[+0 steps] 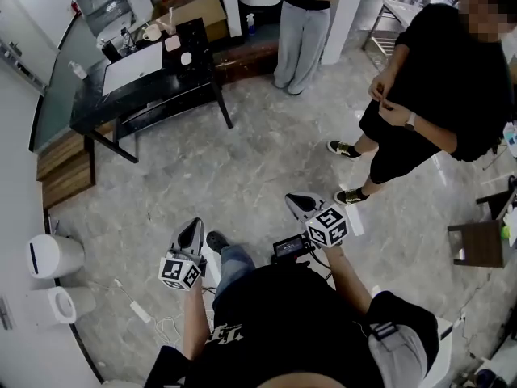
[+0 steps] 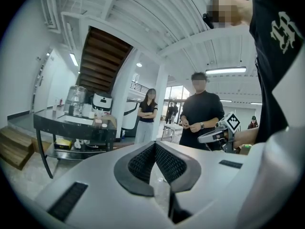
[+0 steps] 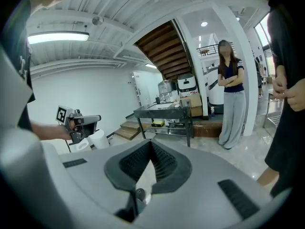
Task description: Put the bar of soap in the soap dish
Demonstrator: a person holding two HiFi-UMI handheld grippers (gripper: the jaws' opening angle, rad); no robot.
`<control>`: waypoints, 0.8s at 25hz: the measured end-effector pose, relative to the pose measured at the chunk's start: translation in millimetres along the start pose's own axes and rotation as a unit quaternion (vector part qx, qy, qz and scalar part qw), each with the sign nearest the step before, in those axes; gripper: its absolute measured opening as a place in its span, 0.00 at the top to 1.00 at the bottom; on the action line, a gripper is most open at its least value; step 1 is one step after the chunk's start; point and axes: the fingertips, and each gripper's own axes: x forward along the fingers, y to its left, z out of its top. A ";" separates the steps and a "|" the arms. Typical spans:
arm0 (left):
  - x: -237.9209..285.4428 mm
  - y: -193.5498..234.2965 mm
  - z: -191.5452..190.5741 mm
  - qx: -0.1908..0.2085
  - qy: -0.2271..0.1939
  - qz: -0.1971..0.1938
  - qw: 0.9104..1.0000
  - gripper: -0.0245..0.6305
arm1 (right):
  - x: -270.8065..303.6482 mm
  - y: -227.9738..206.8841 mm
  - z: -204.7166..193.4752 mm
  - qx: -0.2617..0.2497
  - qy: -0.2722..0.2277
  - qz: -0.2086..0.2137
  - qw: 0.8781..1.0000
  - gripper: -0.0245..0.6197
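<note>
Both tongs are clenched with nothing in them: the left tongs (image 1: 194,225) show their ribbed pads meeting at the tip in the left gripper view, and the right tongs (image 1: 293,199) look the same in the right gripper view. They are held low in front of the person over bare floor (image 1: 242,160), side by side and a little apart. No soap or dish is near either of them. The only likely place for them is the black table (image 1: 145,87), well apart from both tongs, ahead and off to the left in the head view. Among the clutter on its top lie a pink block (image 1: 172,43) and, just beside it, a white bit (image 1: 186,58). Either might be the soap or the dish, but both are too small to name for sure. Which way the soap points, and how its long axis lies, cannot be told from here. The left tongs are on the table's side and so look slightly nearer. The right tongs, though, seem to aim at it more squarely: the table sits just above their tips in the right gripper view, while it lies off to the left of the tips in the left gripper view. The coming move is probably a walk to the table, and choosing an angle for the grasp only makes sense once the soap is close enough to read. Two bystanders (image 1: 436,87) stand to the right of that path, clear of it.
</note>
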 end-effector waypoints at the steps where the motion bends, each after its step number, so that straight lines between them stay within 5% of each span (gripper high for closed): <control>1: 1.0 12.2 2.4 -0.001 0.000 -0.003 1.000 0.95 | 10.0 4.0 5.2 -0.001 0.000 -0.002 1.000 0.96; 10: 8.4 143.0 39.4 -0.001 -0.009 -0.033 0.999 0.95 | 115.2 37.0 68.8 -0.009 -0.003 -0.033 0.999 0.96; 20: -22.2 273.7 49.6 -0.019 -0.012 -0.012 1.000 0.95 | 231.4 93.1 109.8 -0.014 0.015 -0.012 1.000 0.96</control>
